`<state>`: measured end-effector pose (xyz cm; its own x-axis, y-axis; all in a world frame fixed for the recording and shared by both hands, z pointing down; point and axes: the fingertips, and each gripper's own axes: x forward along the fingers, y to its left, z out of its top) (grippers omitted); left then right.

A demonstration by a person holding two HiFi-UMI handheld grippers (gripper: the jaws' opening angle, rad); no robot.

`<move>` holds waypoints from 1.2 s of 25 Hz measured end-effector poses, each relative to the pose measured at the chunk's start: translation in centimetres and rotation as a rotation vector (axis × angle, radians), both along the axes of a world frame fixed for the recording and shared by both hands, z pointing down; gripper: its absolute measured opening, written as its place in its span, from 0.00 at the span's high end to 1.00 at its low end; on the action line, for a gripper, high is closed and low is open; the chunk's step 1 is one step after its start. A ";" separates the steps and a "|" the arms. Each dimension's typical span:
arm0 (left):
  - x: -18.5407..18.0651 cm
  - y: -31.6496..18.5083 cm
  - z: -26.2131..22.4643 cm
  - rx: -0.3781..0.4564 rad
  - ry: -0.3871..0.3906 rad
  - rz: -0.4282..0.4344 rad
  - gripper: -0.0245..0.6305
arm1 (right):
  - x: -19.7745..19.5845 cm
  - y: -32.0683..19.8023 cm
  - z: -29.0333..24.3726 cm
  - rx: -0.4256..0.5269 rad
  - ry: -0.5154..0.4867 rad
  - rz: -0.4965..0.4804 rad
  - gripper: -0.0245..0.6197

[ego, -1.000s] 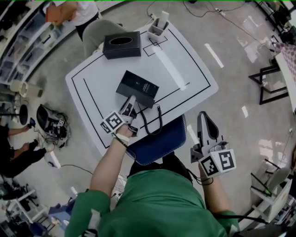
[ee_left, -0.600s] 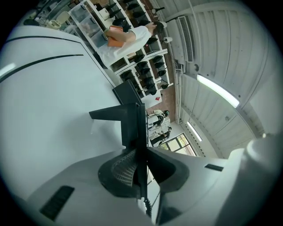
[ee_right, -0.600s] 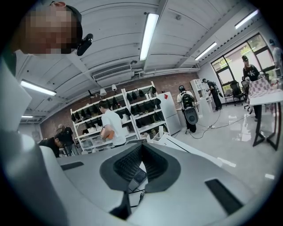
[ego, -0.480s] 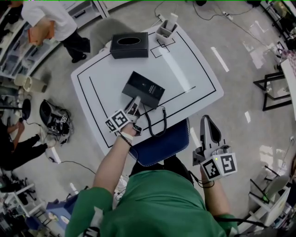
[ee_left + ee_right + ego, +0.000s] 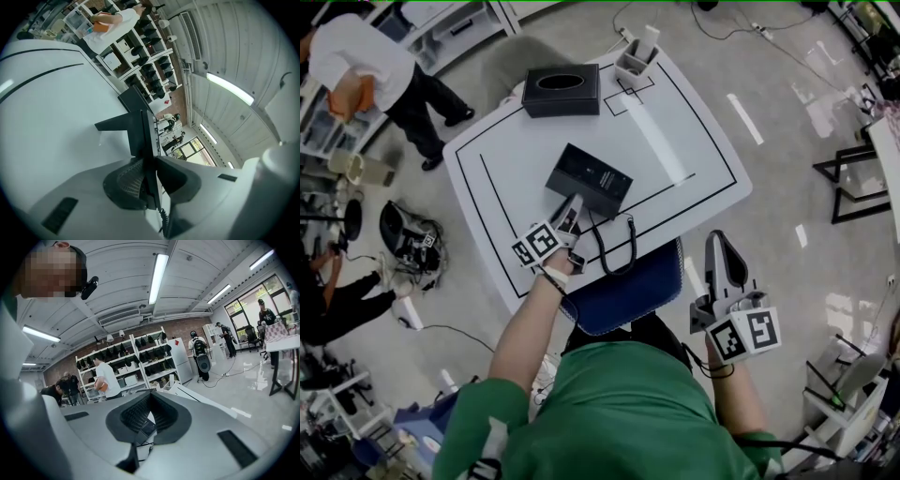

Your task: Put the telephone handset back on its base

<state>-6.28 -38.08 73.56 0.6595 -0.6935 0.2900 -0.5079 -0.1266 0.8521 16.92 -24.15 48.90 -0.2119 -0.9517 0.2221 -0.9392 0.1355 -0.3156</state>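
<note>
The black telephone point(image 5: 592, 178) lies on the white table point(image 5: 694, 141), and its coiled cord point(image 5: 619, 246) loops off the near edge. My left gripper point(image 5: 572, 208) reaches to the phone's near corner. In the left gripper view the handset point(image 5: 140, 136) shows as a thin black slab, edge-on between the jaws of the left gripper point(image 5: 146, 157). These jaws have just been opening; a sliver of light shows along the right pad. My right gripper point(image 5: 719, 242) hangs off the table's near right, its jaws together with nothing in them, as the right gripper view shows the right gripper point(image 5: 150, 397).
At the table's far side stand a black tissue box point(image 5: 561, 91) and a white holder point(image 5: 637, 58). A blue chair seat point(image 5: 628, 286) sits under the near edge. On the floor at left are a bag point(image 5: 411, 246) and a person in white point(image 5: 370, 66).
My left gripper stays at the phone's near corner and the right gripper has not moved. The person in white has walked leftward across the floor.
</note>
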 end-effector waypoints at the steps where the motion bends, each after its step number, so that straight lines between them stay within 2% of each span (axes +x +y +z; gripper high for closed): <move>1: 0.0 0.0 0.0 -0.004 -0.001 -0.003 0.82 | 0.0 0.0 0.0 0.000 -0.001 0.000 0.93; 7: 0.0 -0.1 0.5 -0.017 0.022 0.001 0.81 | 0.0 0.4 0.3 -0.002 -0.005 -0.006 0.93; 10: -0.7 0.1 1.5 -0.088 0.030 -0.027 0.65 | -0.2 0.6 0.1 0.001 -0.008 -0.012 0.93; 13: -1.3 0.5 1.6 -0.110 0.003 -0.039 0.62 | -0.3 0.9 -0.5 0.012 -0.010 -0.014 0.93; 18: -2.4 1.0 -0.4 -0.101 0.007 -0.085 0.63 | -0.4 1.1 -1.1 0.029 -0.006 -0.022 0.93; 21: -3.1 2.0 -2.8 -0.059 -0.013 -0.082 0.63 | -0.7 1.1 -1.8 0.046 -0.001 -0.034 0.93; 25: -3.9 2.8 -6.9 0.038 -0.065 -0.061 0.65 | -0.8 0.4 -2.8 0.083 0.012 -0.045 0.93; 28: -4.7 2.9 -10.6 0.138 -0.147 -0.051 0.66 | -0.9 -0.2 -3.4 0.106 0.035 -0.055 0.93; 30: -5.0 3.0 -13.8 0.229 -0.188 -0.053 0.72 | -0.9 -0.7 -4.1 0.123 0.048 -0.062 0.93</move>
